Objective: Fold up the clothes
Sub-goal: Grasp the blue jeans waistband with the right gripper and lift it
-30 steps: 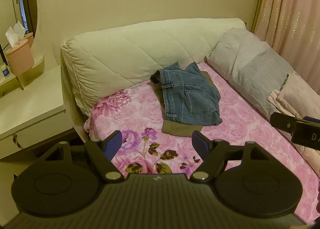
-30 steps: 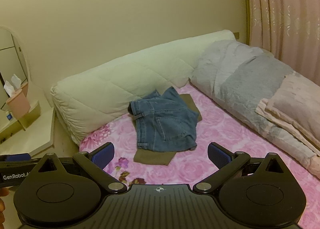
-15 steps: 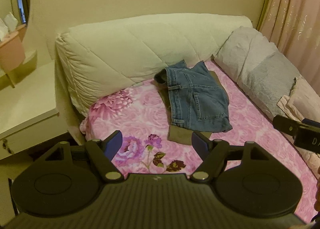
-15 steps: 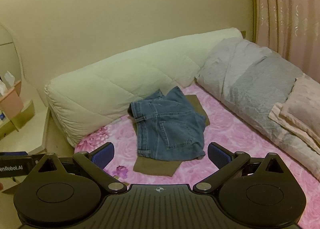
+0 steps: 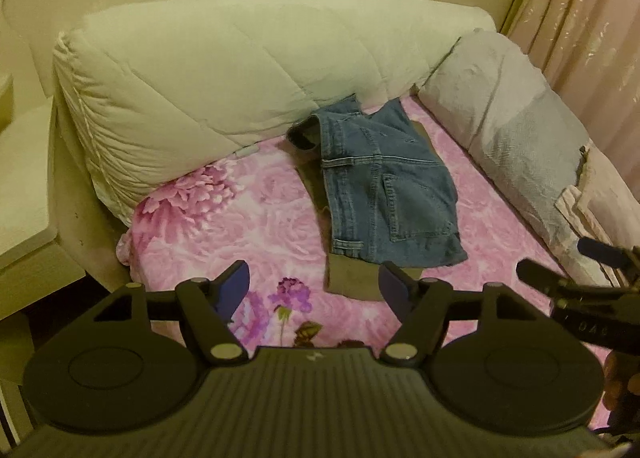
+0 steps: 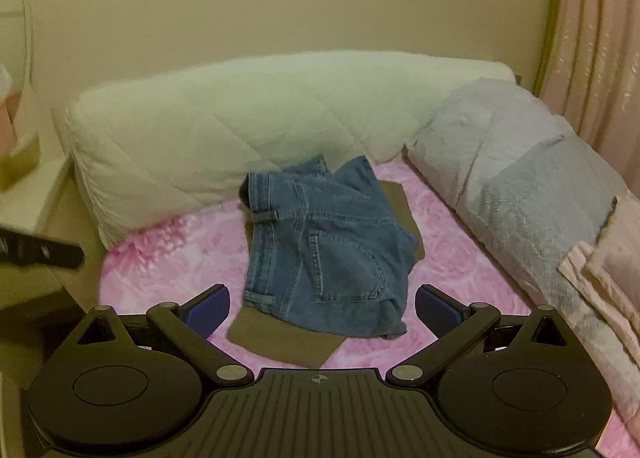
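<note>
Folded blue denim shorts (image 5: 384, 186) lie on a folded olive-brown garment (image 5: 352, 284) on the pink floral bed sheet (image 5: 224, 226). Both show in the right wrist view too: the shorts (image 6: 324, 254) and the olive garment (image 6: 280, 342). My left gripper (image 5: 314, 290) is open and empty, above the sheet just short of the pile's near edge. My right gripper (image 6: 322, 308) is open and empty, hovering over the near edge of the pile. The right gripper's tip (image 5: 560, 282) shows at the right of the left wrist view.
A cream quilted bolster (image 5: 224, 70) lies along the head of the bed. A grey rolled duvet (image 5: 520, 130) and pink folded bedding (image 6: 600, 270) line the right side. A cream bedside table (image 5: 24, 186) stands at the left. Pink curtains (image 6: 596, 26) hang at the right.
Both grippers have moved forward toward the pile of clothes, which now appears larger and closer. Both stay open. The clothes have not moved.
</note>
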### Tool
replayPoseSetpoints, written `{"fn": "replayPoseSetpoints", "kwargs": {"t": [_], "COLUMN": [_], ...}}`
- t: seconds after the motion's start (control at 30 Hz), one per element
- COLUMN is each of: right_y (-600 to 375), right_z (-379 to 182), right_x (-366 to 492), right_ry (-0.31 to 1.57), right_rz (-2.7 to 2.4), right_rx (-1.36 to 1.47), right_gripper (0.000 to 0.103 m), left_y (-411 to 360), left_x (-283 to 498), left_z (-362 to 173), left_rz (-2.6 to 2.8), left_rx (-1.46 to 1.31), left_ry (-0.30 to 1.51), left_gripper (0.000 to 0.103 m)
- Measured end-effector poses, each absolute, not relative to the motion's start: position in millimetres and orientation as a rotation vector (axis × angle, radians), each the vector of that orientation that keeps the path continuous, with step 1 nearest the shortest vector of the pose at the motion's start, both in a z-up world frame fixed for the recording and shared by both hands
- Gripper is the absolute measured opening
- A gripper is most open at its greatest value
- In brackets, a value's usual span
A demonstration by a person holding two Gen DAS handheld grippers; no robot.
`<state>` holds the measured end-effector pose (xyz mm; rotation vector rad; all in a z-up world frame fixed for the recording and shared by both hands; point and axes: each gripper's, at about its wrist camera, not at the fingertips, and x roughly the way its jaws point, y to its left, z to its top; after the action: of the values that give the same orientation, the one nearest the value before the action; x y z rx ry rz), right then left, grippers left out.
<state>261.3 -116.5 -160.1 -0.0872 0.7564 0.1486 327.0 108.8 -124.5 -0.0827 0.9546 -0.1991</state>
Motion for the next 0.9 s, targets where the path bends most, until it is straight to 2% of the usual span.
{"fn": "replayPoseSetpoints", "kwargs": {"t": [0.33,0.37,0.4,0.47,0.73,0.9], "right_y": [-93,-90,-89,-87,-85,-74], "right_z": [-242,-252,-263,-287,-363,-401], "right_x": [322,327,334,349,390,397], "right_ry": [0.836,0.848,0.858,0.888,0.925,0.916], "right_rz": [0.183,0.19,0.193,0.187,0.238,0.298], "right_rx": [-0.265,-0.288,-0.308,-0.344,-0.456,-0.652], "right_gripper": [0.101,0.097,0.084,0.077,0.077,0.077], "left_y": [120,119,118,116,111,112], "left_x": [415,423,429,442,480,494], "left_z": [-181,-188,-195,-210,-266,-290], "left_rz": [-0.215,-0.215,-0.217,-0.222,-0.219,-0.209], "left_rx": [-0.125,-0.126,-0.126,-0.125,-0.115,-0.123], "left_ry": [1.038,1.048,1.06,1.083,1.157,1.183], "left_gripper": [0.066,0.066,0.066,0.066,0.066,0.066]}}
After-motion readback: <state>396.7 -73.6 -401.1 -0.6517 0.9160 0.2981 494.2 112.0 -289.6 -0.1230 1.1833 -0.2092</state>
